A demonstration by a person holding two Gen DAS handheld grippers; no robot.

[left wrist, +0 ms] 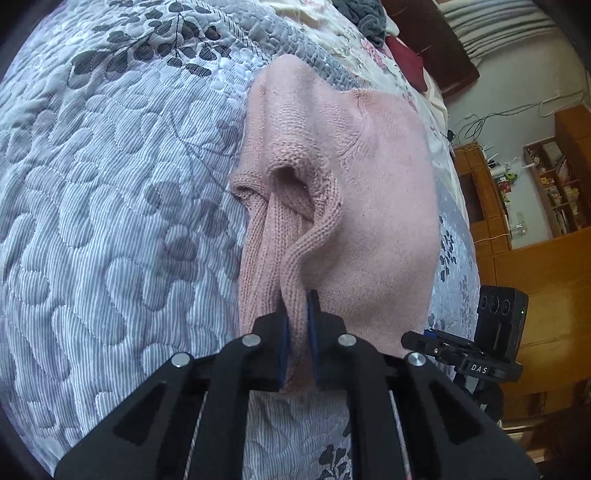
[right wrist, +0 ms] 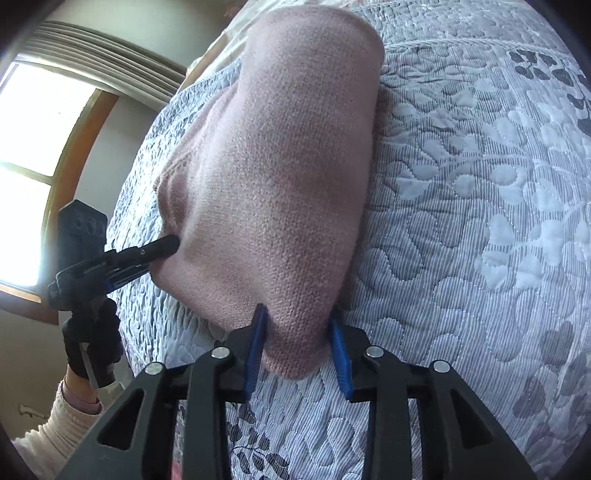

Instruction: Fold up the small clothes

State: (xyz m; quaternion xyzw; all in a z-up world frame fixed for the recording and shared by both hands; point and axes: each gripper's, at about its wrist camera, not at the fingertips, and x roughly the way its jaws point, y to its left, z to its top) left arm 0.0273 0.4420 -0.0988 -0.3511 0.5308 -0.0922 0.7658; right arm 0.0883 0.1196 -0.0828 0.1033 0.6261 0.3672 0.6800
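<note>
Both grippers, left point(left wrist: 297, 325) and right point(right wrist: 299, 343), clench the pink knit garment point(left wrist: 354, 206). It lies on a quilted grey bedspread point(left wrist: 110, 221). Wooden shelves point(left wrist: 554, 192) stand beyond the bed.

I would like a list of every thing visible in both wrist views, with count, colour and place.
knitted garment: one, pink, lying on the quilt, pinched by both grippers at its near edge.
quilt: one, pale blue-grey with dark leaf pattern, covering the bed.
floral sheet: one, cream with pink flowers, beyond the quilt.
grey cloth: one, dark grey, at the far end of the bed.
wooden shelves: one unit, brown, by the wall.
window: one, bright, wooden frame.
left gripper: black with blue pads, shut on the ribbed hem.
right gripper: black with blue pads, gripping a thick fold.
gloved hand: one, black glove, cream sleeve.
</note>
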